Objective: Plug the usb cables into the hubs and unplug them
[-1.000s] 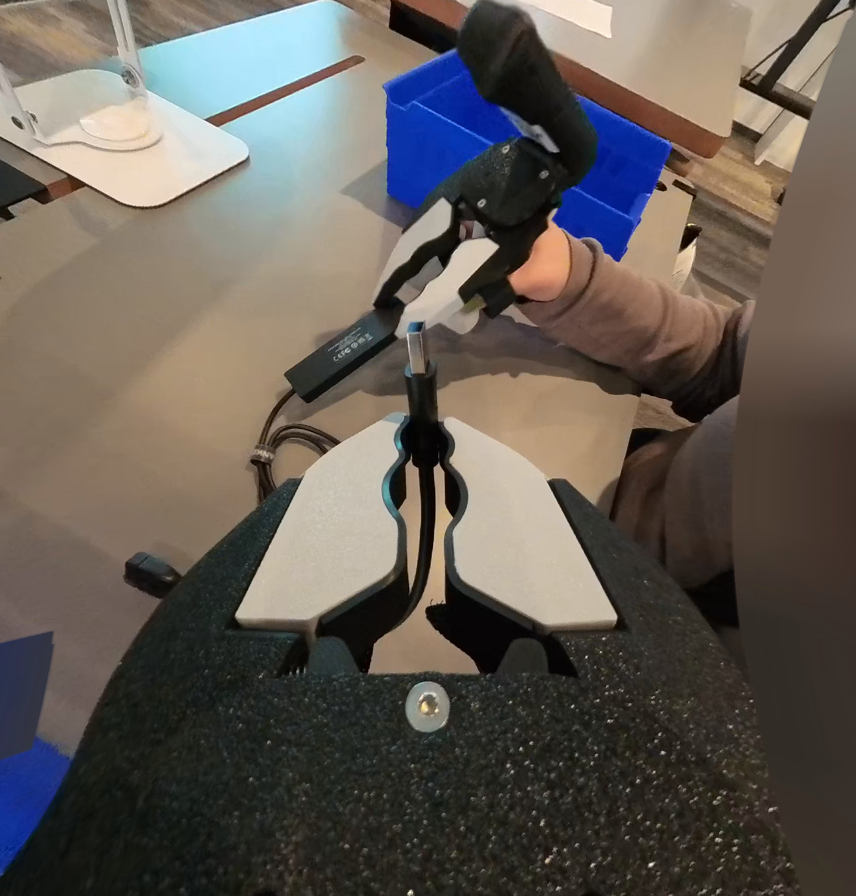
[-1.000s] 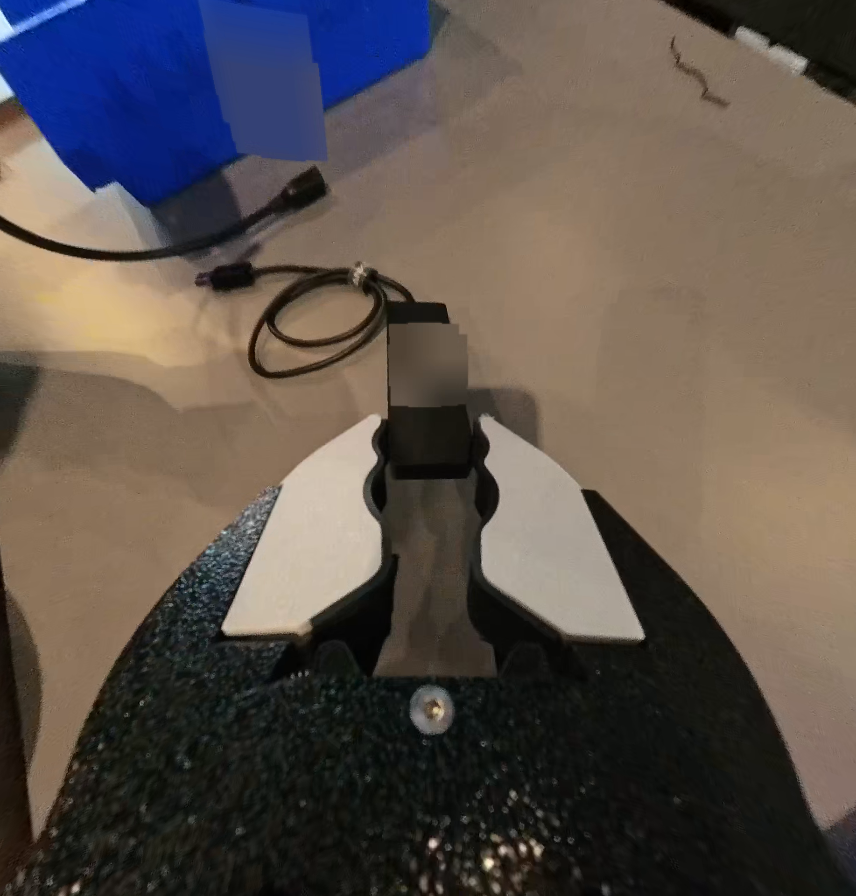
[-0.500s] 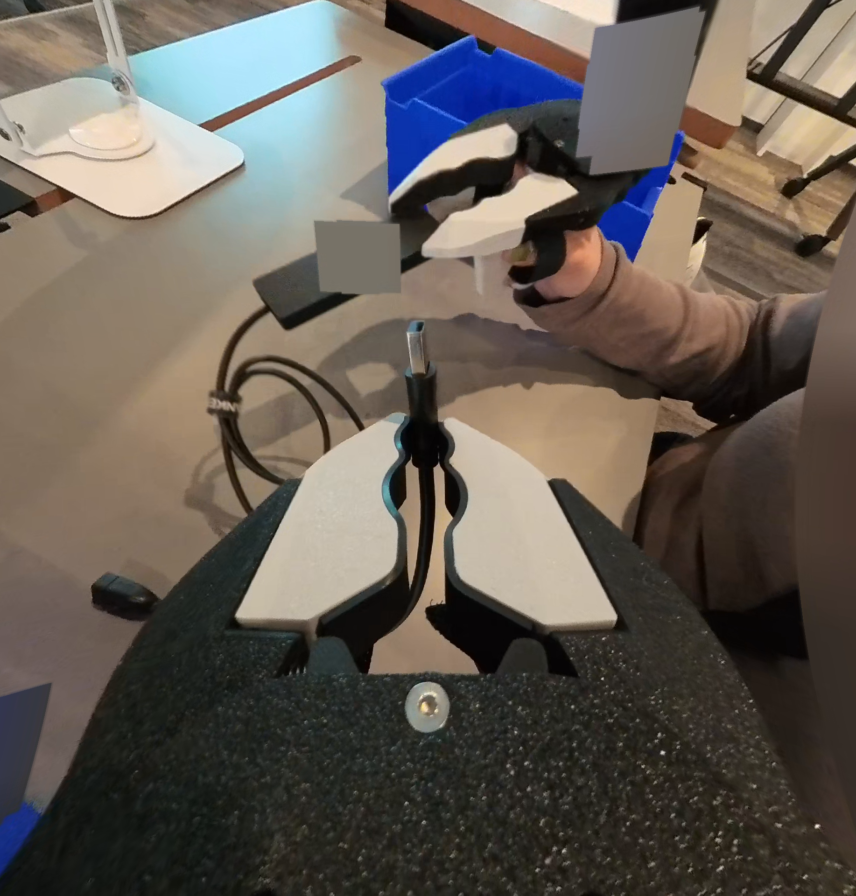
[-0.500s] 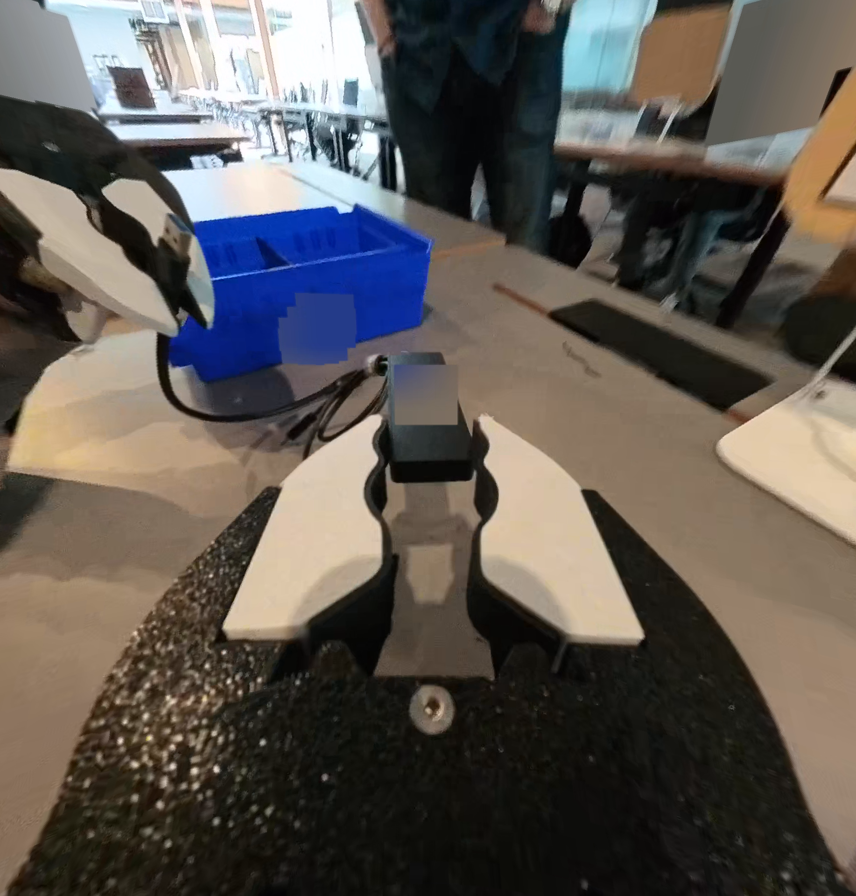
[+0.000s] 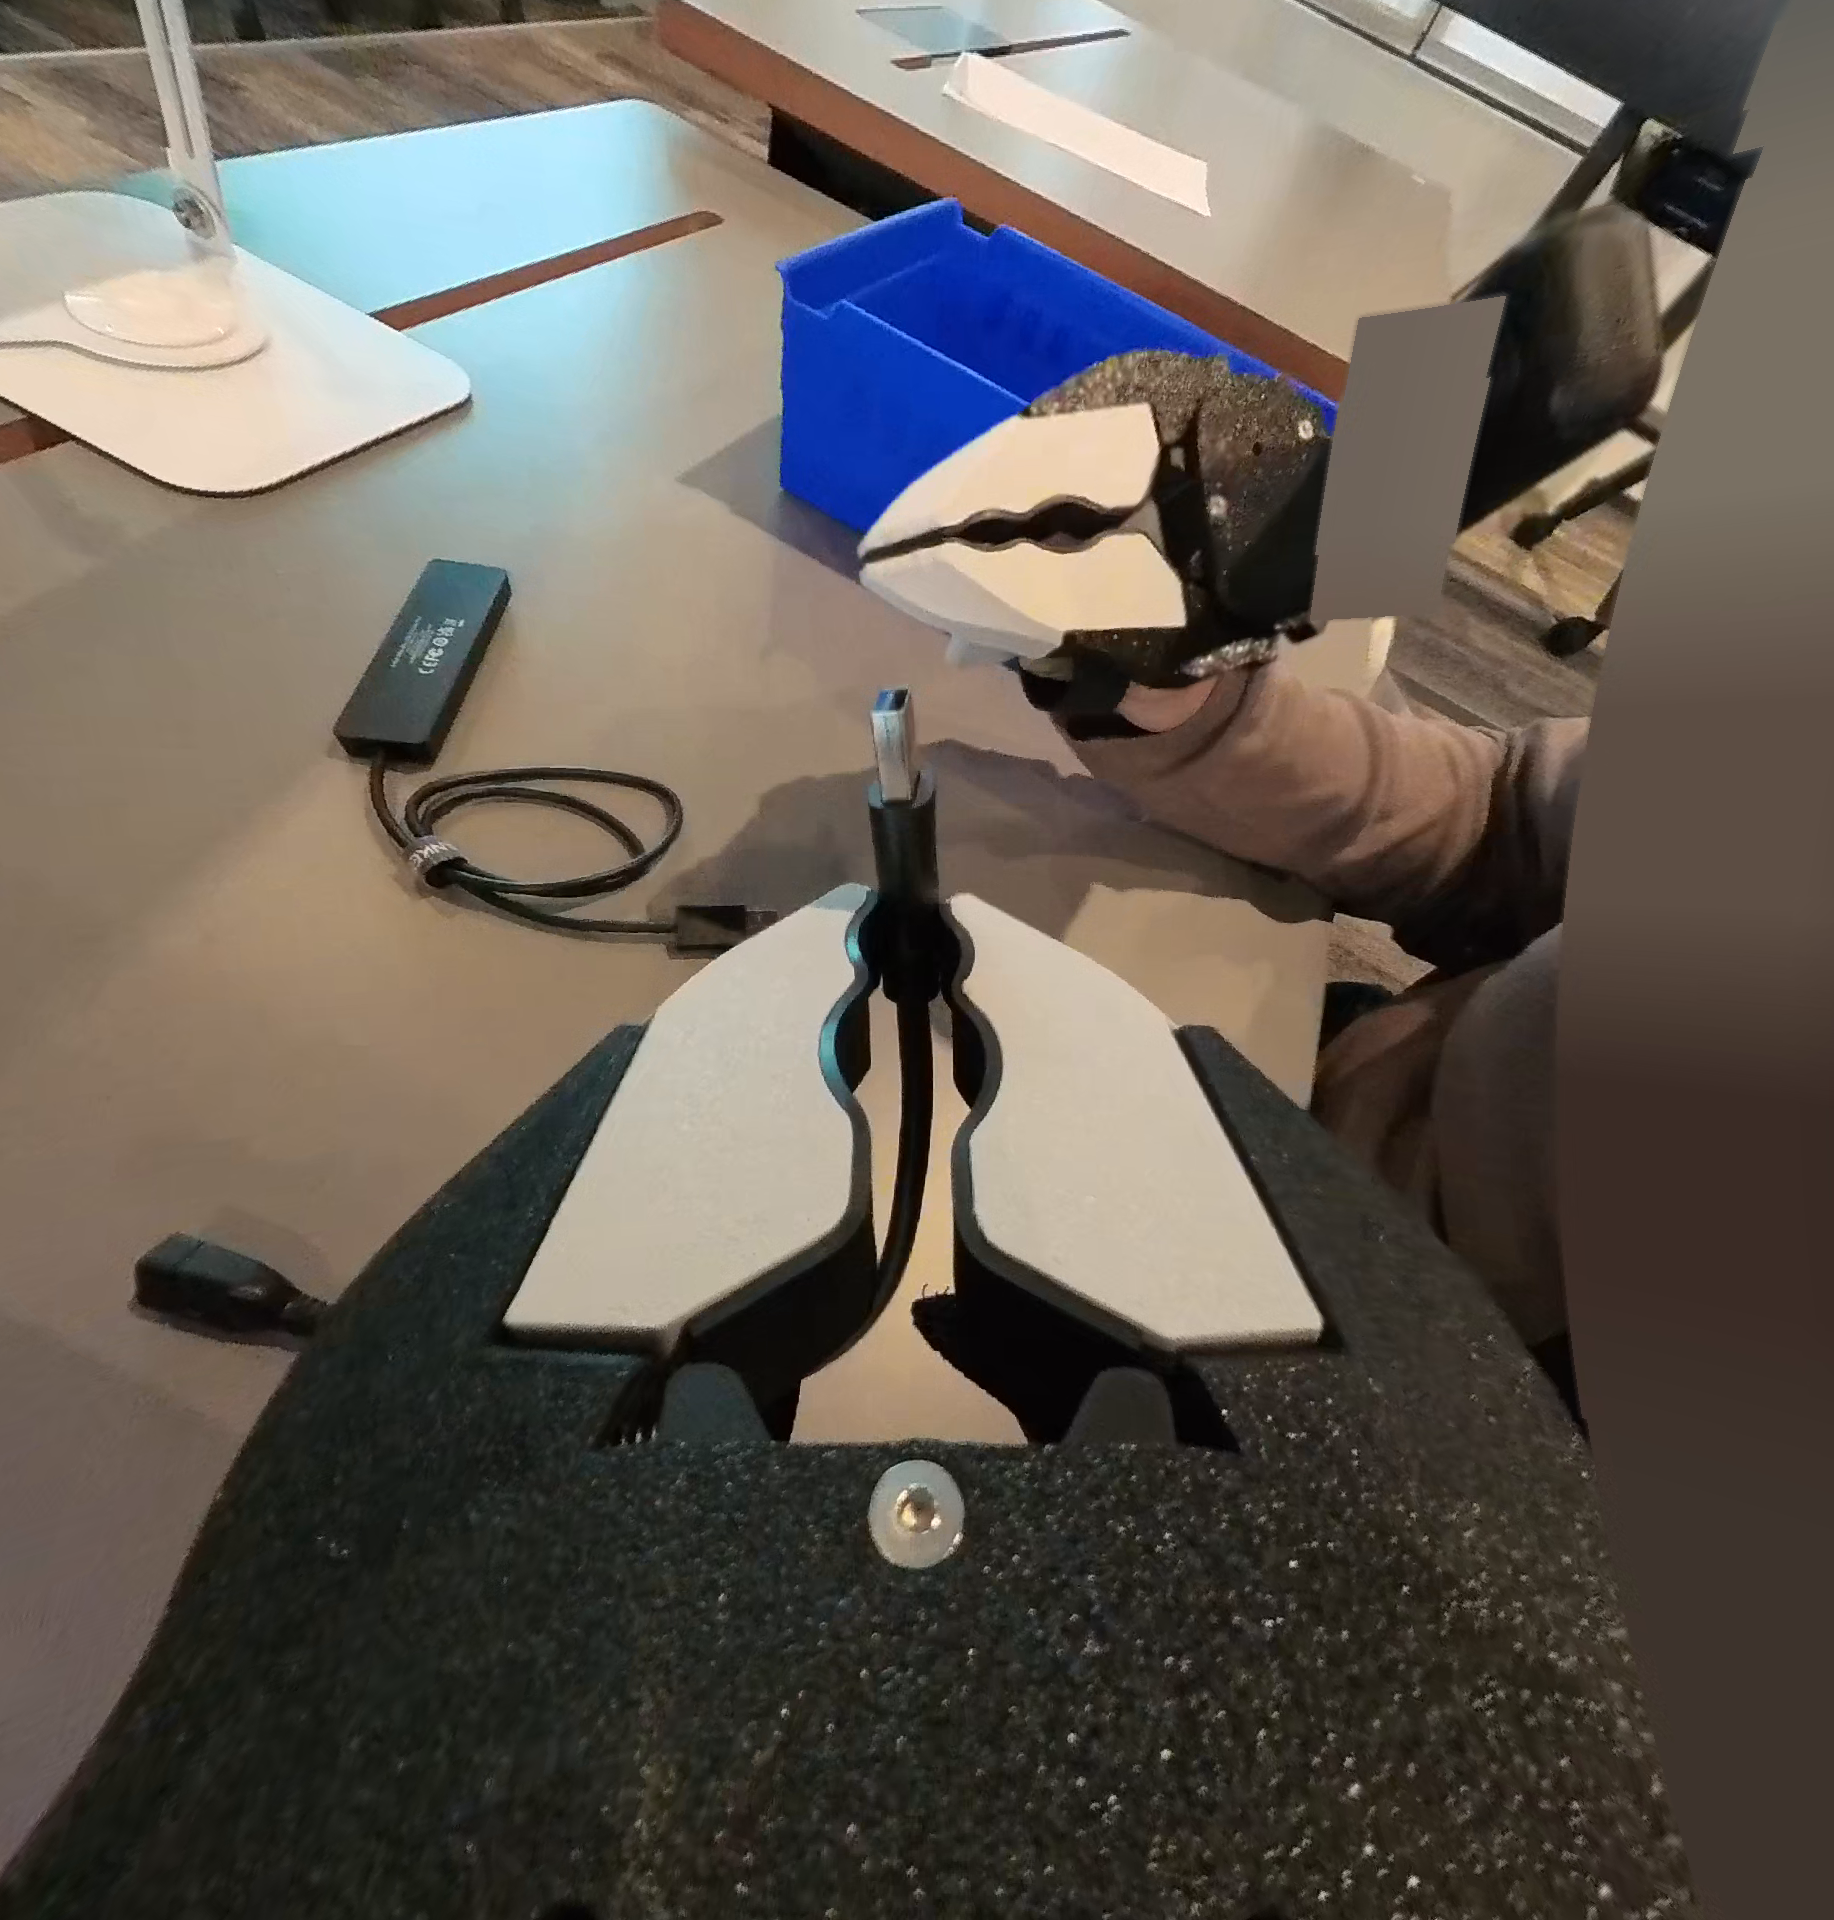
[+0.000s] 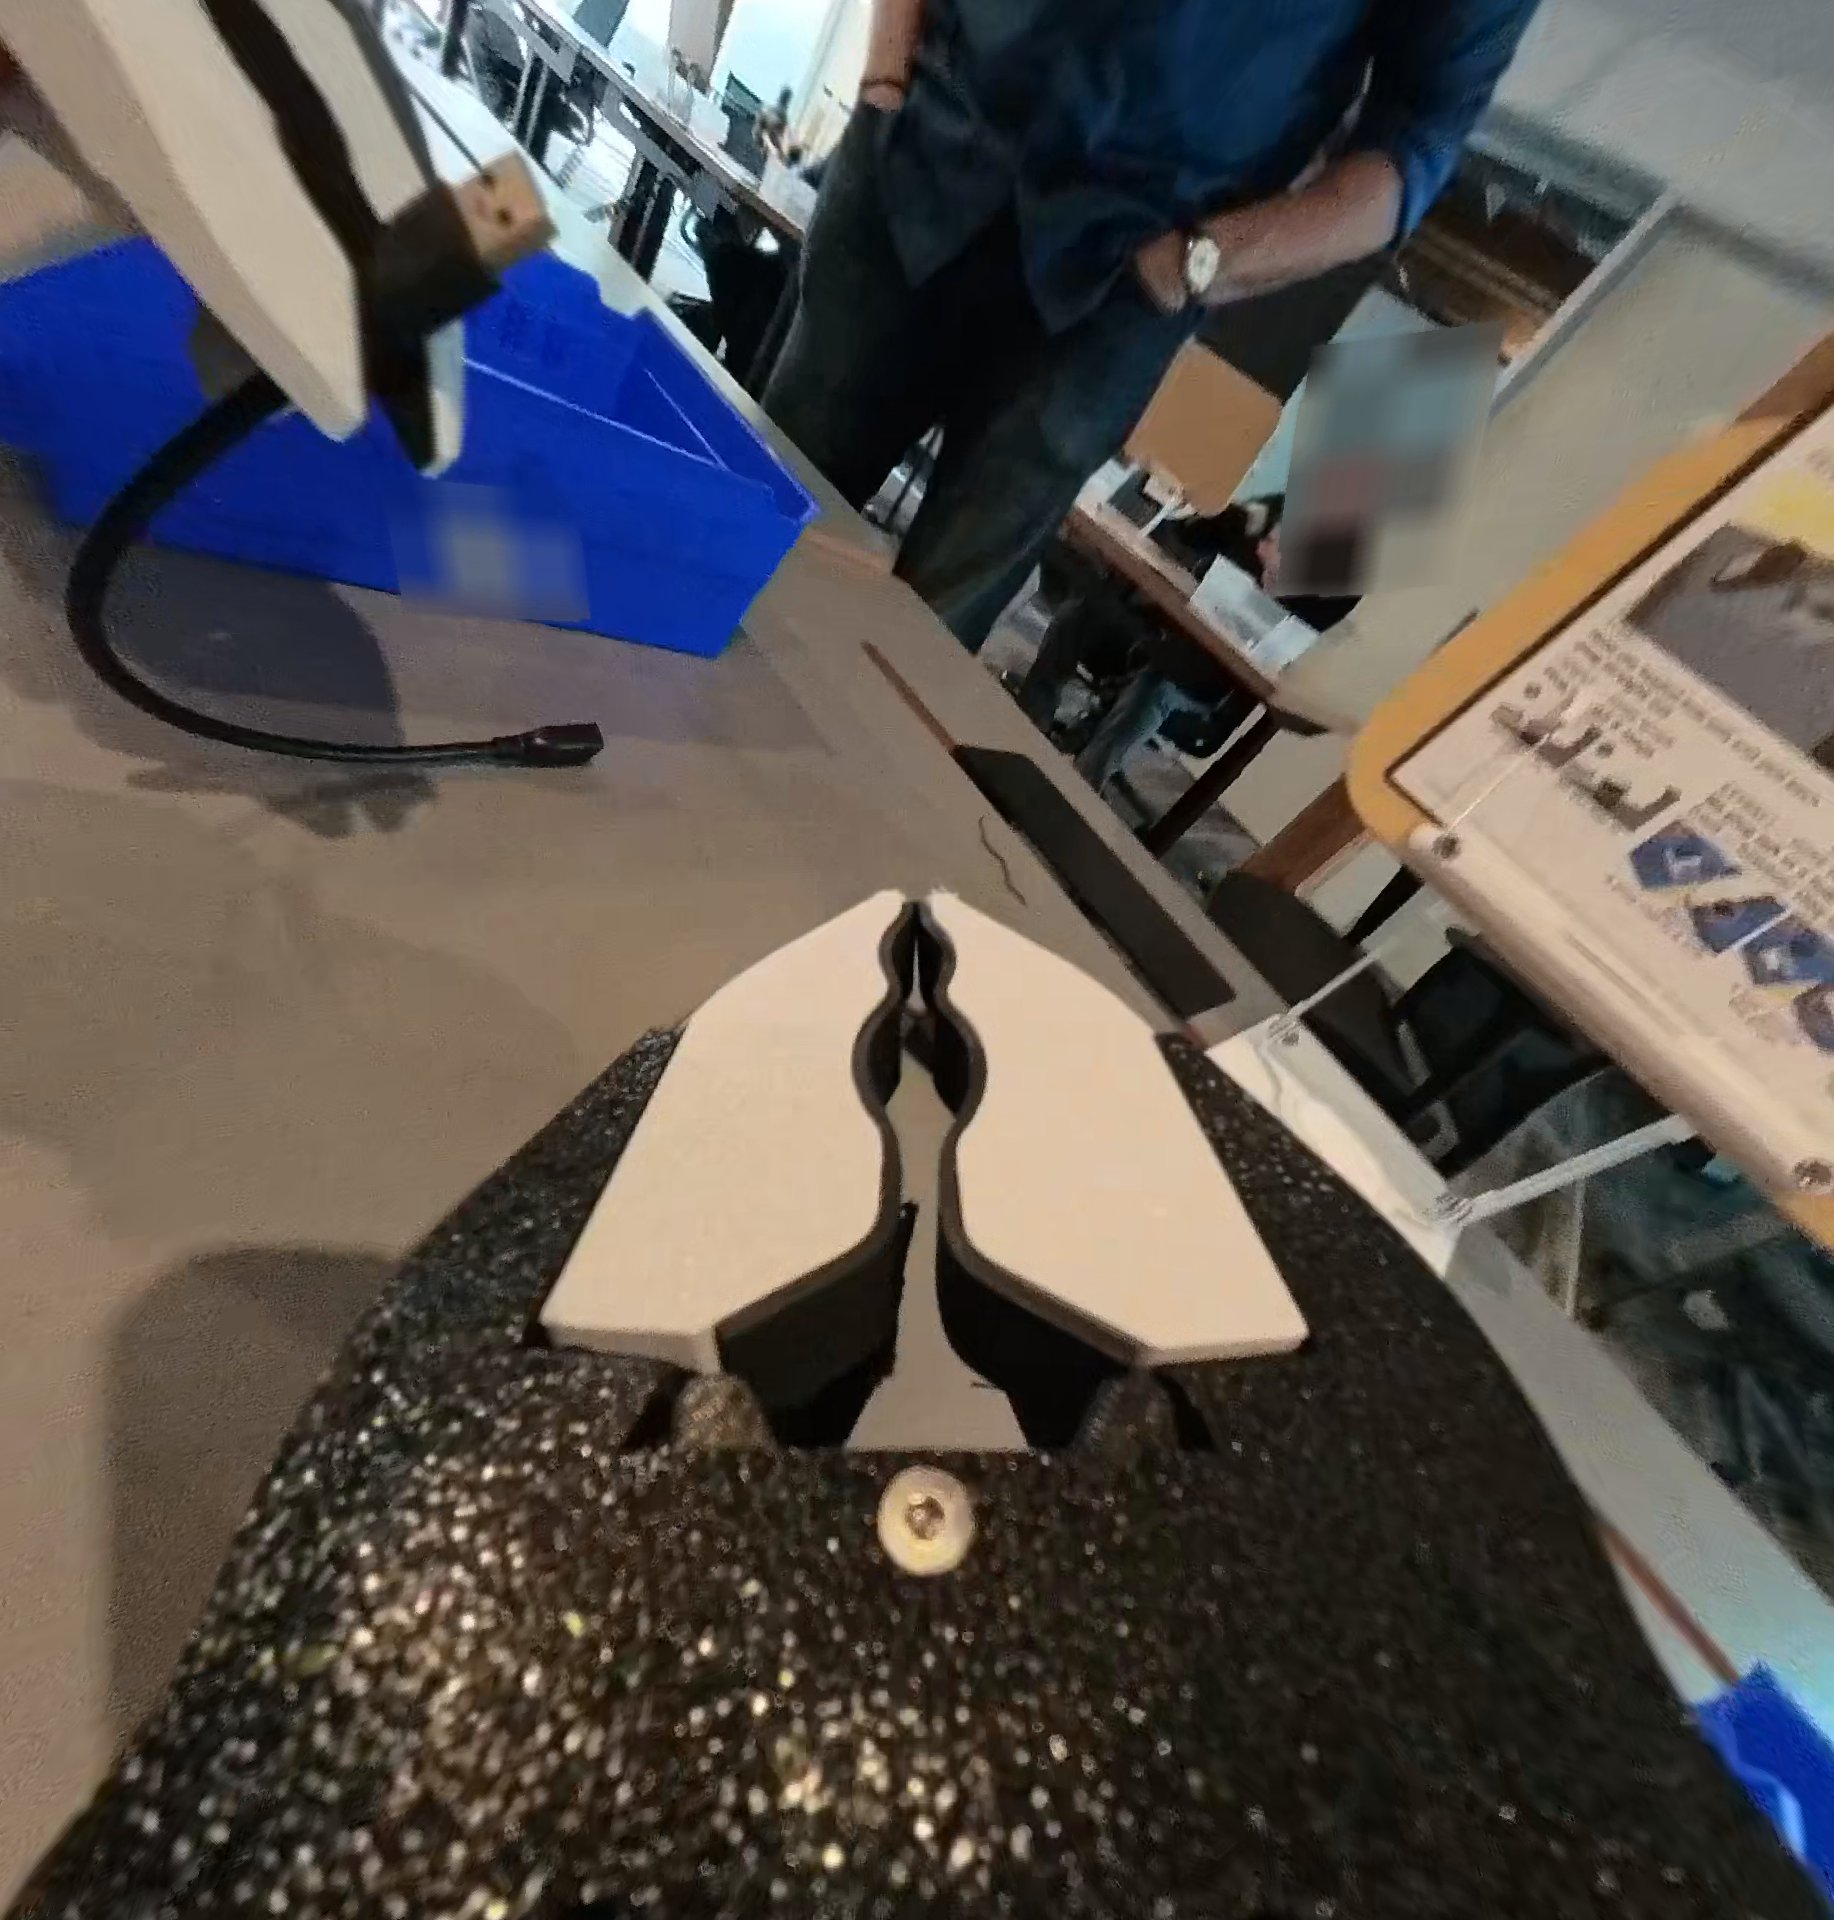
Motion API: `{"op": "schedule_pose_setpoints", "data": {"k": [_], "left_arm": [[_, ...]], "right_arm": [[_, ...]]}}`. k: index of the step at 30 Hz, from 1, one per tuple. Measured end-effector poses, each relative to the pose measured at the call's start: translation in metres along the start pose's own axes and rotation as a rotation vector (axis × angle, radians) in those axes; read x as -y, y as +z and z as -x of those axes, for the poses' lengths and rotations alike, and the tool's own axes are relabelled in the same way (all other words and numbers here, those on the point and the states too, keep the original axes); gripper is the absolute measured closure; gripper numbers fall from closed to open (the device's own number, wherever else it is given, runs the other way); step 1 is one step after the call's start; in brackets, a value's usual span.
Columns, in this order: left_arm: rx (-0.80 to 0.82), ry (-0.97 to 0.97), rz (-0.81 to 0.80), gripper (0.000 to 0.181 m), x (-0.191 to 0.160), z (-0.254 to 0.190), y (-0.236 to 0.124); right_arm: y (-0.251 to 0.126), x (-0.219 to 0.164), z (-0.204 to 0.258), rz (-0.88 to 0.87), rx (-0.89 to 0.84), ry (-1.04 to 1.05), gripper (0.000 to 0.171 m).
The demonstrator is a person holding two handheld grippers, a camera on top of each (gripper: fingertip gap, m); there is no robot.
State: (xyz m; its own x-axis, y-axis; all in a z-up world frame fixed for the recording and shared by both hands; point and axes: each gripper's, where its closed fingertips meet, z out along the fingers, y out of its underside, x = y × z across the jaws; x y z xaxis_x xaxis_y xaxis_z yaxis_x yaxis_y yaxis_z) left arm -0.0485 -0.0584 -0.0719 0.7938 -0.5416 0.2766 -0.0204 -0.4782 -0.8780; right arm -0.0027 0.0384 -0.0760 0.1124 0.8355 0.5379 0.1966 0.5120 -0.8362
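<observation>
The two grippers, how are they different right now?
The left gripper is shut on the usb cable, plug pointing up; the right gripper is shut on nothing. The left one shows a gap behind the plug; the right one's fingertips meet. Both have pale fingers and black speckled bodies.

Soft daylight, blurry rt. view

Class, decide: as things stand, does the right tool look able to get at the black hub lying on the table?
Probably yes. The right tool hangs shut and empty above the table, and the hub lies uncovered with nothing between them. It must open first.
</observation>
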Motion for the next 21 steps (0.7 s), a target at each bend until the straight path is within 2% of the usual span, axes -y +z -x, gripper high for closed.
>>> {"op": "schedule_pose_setpoints", "data": {"k": [2,5,11,14,17,21], "left_arm": [[0.024,-0.001,0.005,0.171,-0.001,0.004,0.002],[0.053,-0.002,0.03,0.171,-0.006,0.01,0.006],[0.057,0.001,0.046,0.171,-0.008,0.012,0.004],[0.061,-0.004,0.037,0.171,-0.008,0.015,0.001],[0.059,-0.022,0.023,0.171,-0.008,0.02,-0.003],[0.065,-0.018,0.012,0.171,-0.007,0.021,-0.011]], "right_arm": [[0.003,-0.008,-0.003,0.026,0.02,0.077,0.168],[0.015,-0.031,0.002,0.104,0.093,0.214,0.152],[0.05,-0.073,-0.016,0.306,0.224,0.191,0.132],[0.073,-0.087,-0.035,0.384,0.286,0.268,0.124],[0.096,-0.108,-0.053,0.447,0.314,0.384,0.11],[0.115,-0.144,-0.05,0.562,0.429,0.474,0.097]]}}
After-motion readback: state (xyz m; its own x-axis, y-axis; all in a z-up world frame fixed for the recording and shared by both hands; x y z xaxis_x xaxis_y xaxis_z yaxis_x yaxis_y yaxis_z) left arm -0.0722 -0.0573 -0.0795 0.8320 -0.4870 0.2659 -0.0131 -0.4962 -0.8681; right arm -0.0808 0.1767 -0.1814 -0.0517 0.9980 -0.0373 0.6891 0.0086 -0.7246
